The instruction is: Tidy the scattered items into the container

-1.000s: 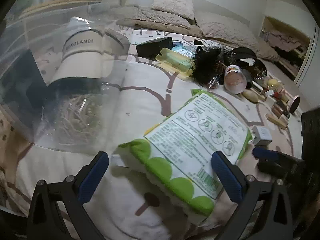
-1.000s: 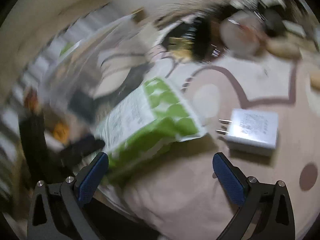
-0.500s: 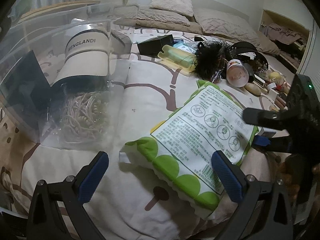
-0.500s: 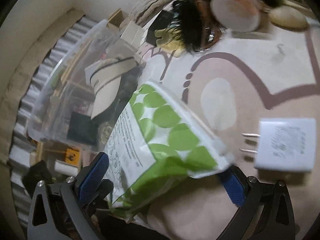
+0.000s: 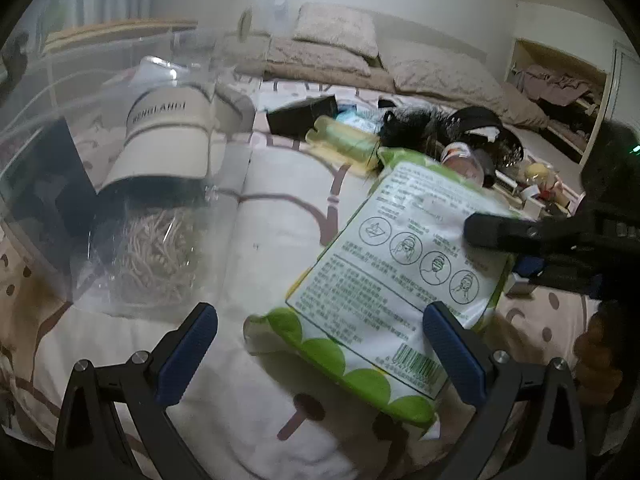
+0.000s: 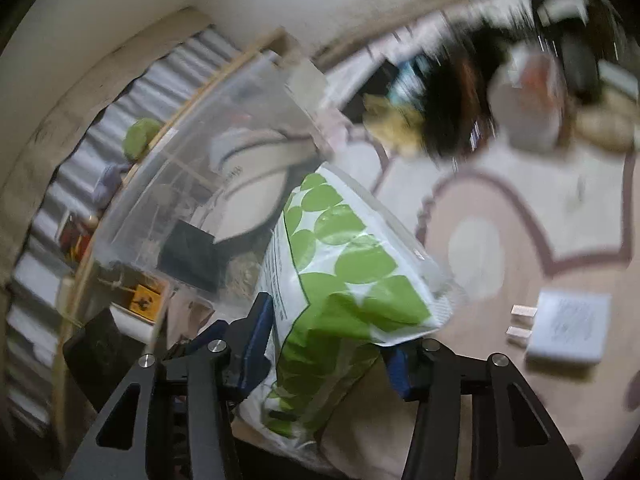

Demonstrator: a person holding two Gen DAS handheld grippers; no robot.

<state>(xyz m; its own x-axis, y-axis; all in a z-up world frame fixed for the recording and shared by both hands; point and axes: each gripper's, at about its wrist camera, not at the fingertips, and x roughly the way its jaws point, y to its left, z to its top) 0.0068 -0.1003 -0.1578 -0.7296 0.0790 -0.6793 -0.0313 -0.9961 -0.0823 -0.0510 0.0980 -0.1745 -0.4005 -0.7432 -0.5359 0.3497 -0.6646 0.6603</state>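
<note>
My right gripper (image 6: 328,354) is closing its jaws on the green-dotted wipes pack (image 6: 344,272), one end tipped off the bed (image 5: 280,208) beside the clear bin (image 5: 120,184). It looks soft and slippery, so I grip mid-edge. Left gripper (image 5: 320,344) hovers, jaws apart, empty.

Black lettering, blurred to roughly "BENGLANDI", is seen on the cream hat (image 5: 160,140); small print, pictograms and barcode on the green-dotted pack (image 5: 400,264) cannot be read.

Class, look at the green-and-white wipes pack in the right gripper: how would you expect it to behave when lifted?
The wipes pack probably sags: its soft film bulges and creases where the closing right gripper pinches it. Its glossy wrapper may slip. Being flat, it is unlikely to roll.
</note>
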